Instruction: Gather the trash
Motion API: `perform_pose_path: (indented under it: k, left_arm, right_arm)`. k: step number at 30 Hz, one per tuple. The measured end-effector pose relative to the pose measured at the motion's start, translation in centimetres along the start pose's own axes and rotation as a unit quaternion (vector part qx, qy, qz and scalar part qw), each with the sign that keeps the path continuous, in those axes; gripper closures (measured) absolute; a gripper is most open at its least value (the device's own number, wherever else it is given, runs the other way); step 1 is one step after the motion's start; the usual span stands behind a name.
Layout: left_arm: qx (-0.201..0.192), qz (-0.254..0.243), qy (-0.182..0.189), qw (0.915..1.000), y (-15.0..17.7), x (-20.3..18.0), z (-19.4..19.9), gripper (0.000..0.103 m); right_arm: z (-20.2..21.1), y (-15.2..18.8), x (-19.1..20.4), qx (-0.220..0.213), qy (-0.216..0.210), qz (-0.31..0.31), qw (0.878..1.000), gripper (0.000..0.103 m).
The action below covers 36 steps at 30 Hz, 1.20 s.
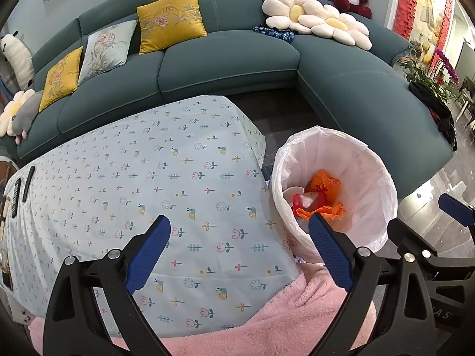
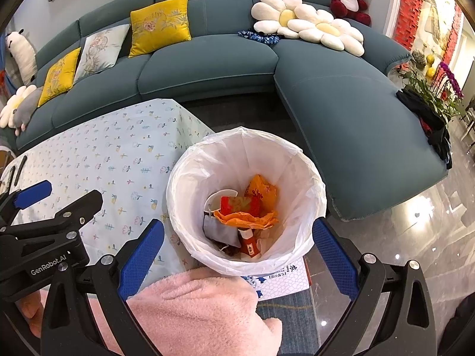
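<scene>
While both hand-held grippers, left [image 1: 239, 233] and right [image 2: 237, 235], stood released and empty, the lined bin [image 2: 297, 160] beside the tabletop [image 1: 148, 178] held orange wrappers [image 2: 246, 219].

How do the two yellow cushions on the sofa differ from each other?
The yellow cushion near the sofa's middle sits upright against the backrest and shows a pink flower; the yellow cushion toward the left end leans back, partly tucked behind a pale cushion. Both are square, embroidered and on the teal sofa.
</scene>
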<state>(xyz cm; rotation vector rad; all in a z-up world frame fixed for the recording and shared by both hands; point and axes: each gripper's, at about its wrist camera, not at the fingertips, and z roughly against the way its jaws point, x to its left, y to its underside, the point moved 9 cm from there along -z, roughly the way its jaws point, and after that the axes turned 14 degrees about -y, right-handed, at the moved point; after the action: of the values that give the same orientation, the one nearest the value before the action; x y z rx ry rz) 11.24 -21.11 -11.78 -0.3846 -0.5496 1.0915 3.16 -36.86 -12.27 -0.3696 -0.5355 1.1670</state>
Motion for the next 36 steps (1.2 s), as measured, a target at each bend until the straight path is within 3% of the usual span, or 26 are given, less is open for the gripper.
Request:
perform_pose_path:
  k: [36]
  left_arm:
    - [0.004, -0.009, 0.001, 0.9999, 0.35, -0.25, -0.22, 0.014]
  right_arm:
    - [-0.37, 0.36, -0.5, 0.003, 0.003, -0.004, 1.0, 0.007]
